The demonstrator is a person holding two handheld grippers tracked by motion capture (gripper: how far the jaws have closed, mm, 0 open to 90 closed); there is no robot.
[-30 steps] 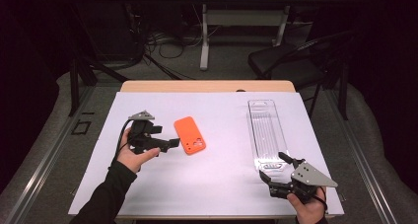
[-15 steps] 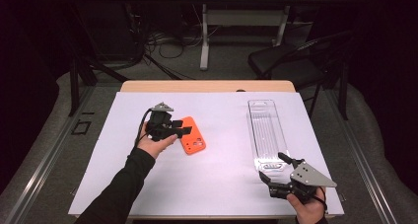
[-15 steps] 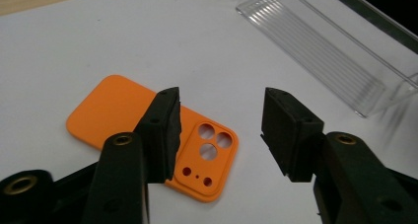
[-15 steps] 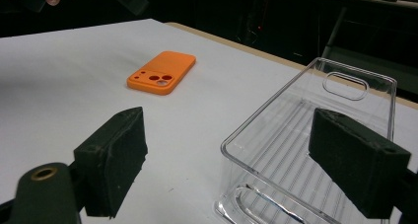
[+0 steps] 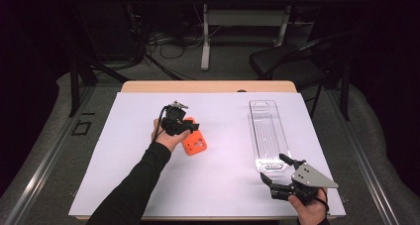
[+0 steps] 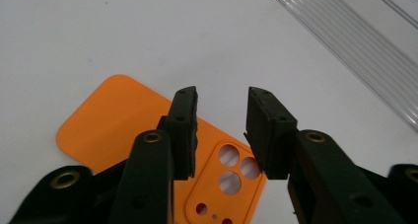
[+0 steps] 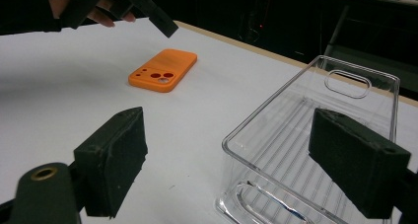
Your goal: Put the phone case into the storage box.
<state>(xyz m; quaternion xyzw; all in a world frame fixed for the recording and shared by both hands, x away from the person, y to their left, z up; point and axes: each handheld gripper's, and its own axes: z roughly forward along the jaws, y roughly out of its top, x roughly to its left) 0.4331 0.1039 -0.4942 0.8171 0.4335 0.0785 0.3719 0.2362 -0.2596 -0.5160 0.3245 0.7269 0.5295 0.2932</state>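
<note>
High view: left gripper (image 5: 192, 127) sits directly over the near-left edge of the orange phone case (image 5: 194, 142), which lies flat on the white table cover (image 5: 99, 150). Its jaws have just been closing and stand partly open, with nothing between the pads yet. Right gripper (image 5: 277, 178) hangs at the near end of the clear plastic tray (image 5: 267, 136), well off to the right of the case, jaws spread wide, holding nothing.

Left gripper view: case (image 6: 123, 120) lies just under and ahead of the 2 jaws, camera cutouts below the tips, pads above it and apart from it. It looks like thin moulded plastic: light, a bit flexible, smooth and probably slippery. Lying flat, it gives no face to pinch, so the best hold is likely across a long side rim, 1 pad under the edge, or a tilt first. A hard squeeze may bow it.

Right gripper view: tray (image 7: 315, 150) sits between the wide jaws, untouched; case (image 7: 163, 76) lies far ahead to the left, under the other gripper.
</note>
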